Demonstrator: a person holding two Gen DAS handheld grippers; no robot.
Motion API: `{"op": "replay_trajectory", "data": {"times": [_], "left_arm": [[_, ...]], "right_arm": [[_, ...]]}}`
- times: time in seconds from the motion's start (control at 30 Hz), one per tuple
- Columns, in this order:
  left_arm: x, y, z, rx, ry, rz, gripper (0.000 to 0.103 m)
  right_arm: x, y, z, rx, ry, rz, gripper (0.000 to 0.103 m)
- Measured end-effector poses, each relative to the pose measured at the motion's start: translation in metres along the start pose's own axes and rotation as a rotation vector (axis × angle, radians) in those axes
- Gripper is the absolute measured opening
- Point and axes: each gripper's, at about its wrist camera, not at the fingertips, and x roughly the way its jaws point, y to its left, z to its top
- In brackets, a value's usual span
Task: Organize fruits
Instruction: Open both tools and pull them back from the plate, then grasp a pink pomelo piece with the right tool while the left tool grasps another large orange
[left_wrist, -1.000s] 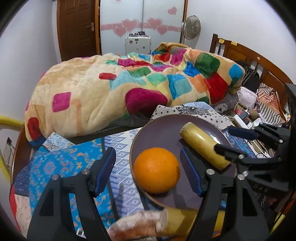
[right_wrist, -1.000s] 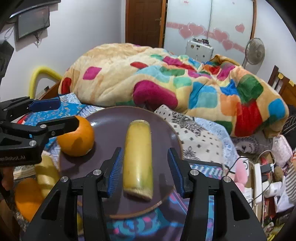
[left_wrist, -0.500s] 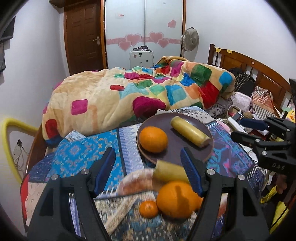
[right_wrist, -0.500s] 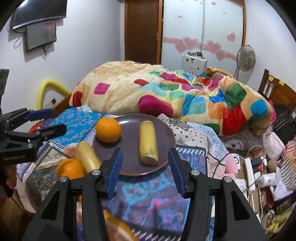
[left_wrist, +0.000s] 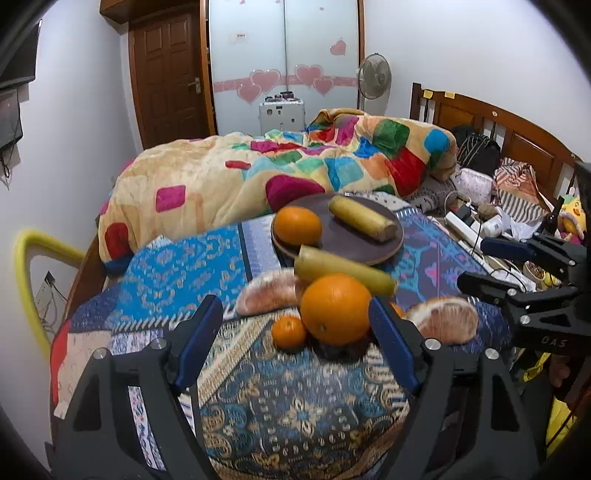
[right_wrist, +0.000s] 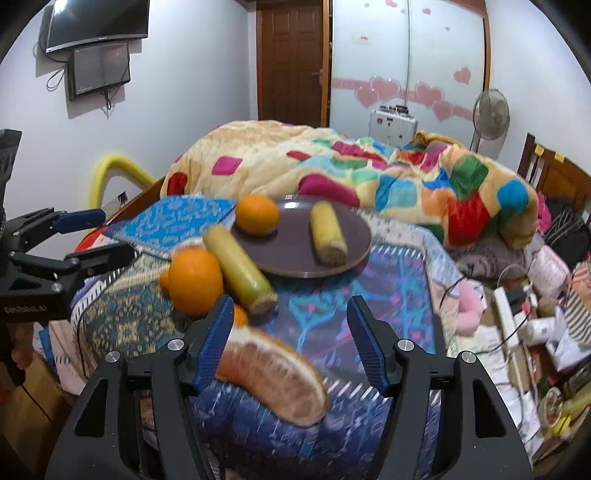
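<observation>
On the dark round plate (left_wrist: 384, 248) sit two fruits: an orange (left_wrist: 297, 225) at its left edge and a yellow banana piece (left_wrist: 362, 218) lying across the middle. Nearer the cameras, off the plate on the patterned cloth (left_wrist: 295, 406), there's a loose cluster: a second banana piece (left_wrist: 343, 271) leaning against the plate's front rim, a big orange (left_wrist: 335, 309) just in front of it, a small mandarin (left_wrist: 289, 333) tucked against the big orange's left side. Two pomelo-like wedges flank the group, one at left (left_wrist: 267, 295), one at right (left_wrist: 443, 319).

The left gripper (left_wrist: 295, 341) hovers over the cloth, jaws opening wide, the big orange framed between the blue pads but untouched. The right gripper (right_wrist: 291, 339) is also opening, nothing pressed between its pads; the right wedge lies beneath its left finger (right_wrist: 214, 341). Behind it all, a colourful patchwork blanket (left_wrist: 295, 173) is heaped on the bed.
</observation>
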Motion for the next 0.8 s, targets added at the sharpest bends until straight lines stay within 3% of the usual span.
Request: {"op": "replay_trajectory", "data": {"times": [0.27,0.33,0.4,0.6,0.73,0.8], "left_arm": [[0.015,0.003,-0.025,-0.018,0.052,-0.004,0.082],[0.020,0.002,-0.028,-0.015,0.066,-0.008,0.082],[0.024,0.002,-0.032,-0.014,0.076,-0.012,0.082],[0.034,-0.002,-0.039,-0.010,0.099,-0.030,0.082],[0.036,-0.004,-0.037,-0.009,0.098,-0.035,0.082],[0.036,-0.005,-0.036,-0.010,0.095,-0.040,0.082]], "right_arm": [[0.028,0.004,-0.030,-0.009,0.079,0.026,0.063],[0.029,0.007,-0.035,-0.025,0.085,0.032,0.067],[0.028,0.012,-0.039,-0.053,0.078,0.020,0.078],[0.035,0.024,-0.047,-0.132,0.076,-0.031,0.087],[0.037,0.021,-0.051,-0.141,0.074,-0.055,0.084],[0.037,0.013,-0.050,-0.113,0.080,-0.058,0.070]]}}
